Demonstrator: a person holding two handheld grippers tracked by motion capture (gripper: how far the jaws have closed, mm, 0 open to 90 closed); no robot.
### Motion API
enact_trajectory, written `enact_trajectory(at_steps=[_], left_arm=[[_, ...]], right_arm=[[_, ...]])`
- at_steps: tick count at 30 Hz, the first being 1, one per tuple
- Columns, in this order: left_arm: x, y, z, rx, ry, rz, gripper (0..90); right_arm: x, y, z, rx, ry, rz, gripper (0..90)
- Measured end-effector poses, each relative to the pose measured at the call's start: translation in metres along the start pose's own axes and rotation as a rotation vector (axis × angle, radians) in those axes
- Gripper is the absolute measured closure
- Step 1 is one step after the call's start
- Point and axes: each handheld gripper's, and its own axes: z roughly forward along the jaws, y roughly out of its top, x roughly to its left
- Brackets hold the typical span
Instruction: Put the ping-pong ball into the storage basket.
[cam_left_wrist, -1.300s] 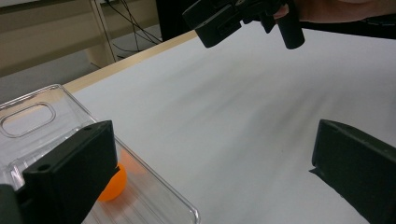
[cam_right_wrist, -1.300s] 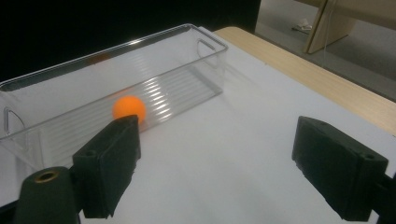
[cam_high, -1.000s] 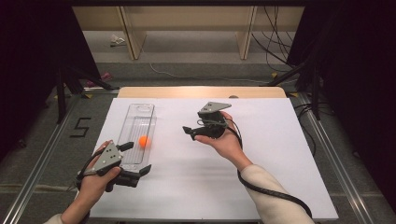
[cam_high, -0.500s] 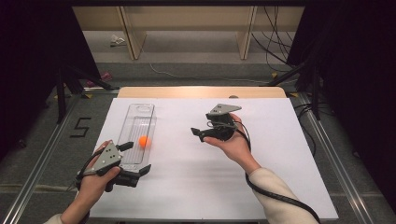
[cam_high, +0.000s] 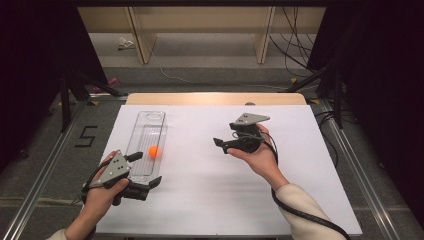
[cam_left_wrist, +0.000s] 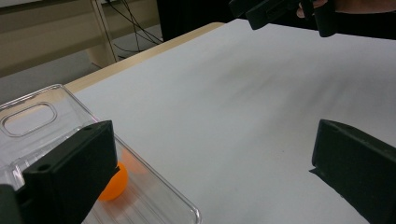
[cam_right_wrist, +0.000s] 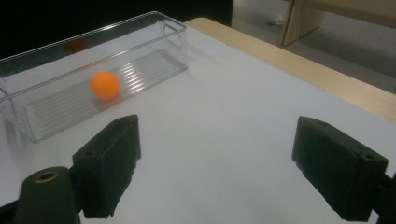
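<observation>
Taking the clear plastic tray (cam_high: 145, 145) as the landmark: the left gripper (cam_high: 142, 176) sits at the tray's near end, held in the person's left hand (cam_high: 102, 192) low over the white table top (cam_high: 210, 200). Its jaws stand wide apart and hold nothing; in the left gripper view one jaw hangs over the tray's near corner while the other hangs over bare table well to the side of the tray.

The tray is long and narrow, with a ribbed floor and a flat tab with an oval handle slot at its far end. It lies lengthwise on the table, running away from the person. Inside it rests one orange ball (cam_high: 154, 151), on the ribbed floor, in the near half of the tray and close to the wall that faces the middle of the table. In the right gripper view the ball (cam_right_wrist: 105, 85) lies clear of both end walls, touching only the floor as far as can be told.

Well apart from the tray, out over the middle of the table, the right gripper (cam_high: 220, 145) is held above the surface in the person's right hand (cam_high: 257, 155), pointing toward the tray. Its jaws are also spread wide, with nothing between them.

Beyond the tray's far end runs the table's wooden edge (cam_high: 215, 98).
</observation>
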Motion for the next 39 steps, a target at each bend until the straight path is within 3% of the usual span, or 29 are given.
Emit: enact_trajectory(at_steps=[39], left_arm=[[0.000,0.000,0.000,0.000,0.002,-0.004,0.0]], right_arm=[[-0.025,-0.035,-0.060,-0.009,-0.089,0.059,16.3]])
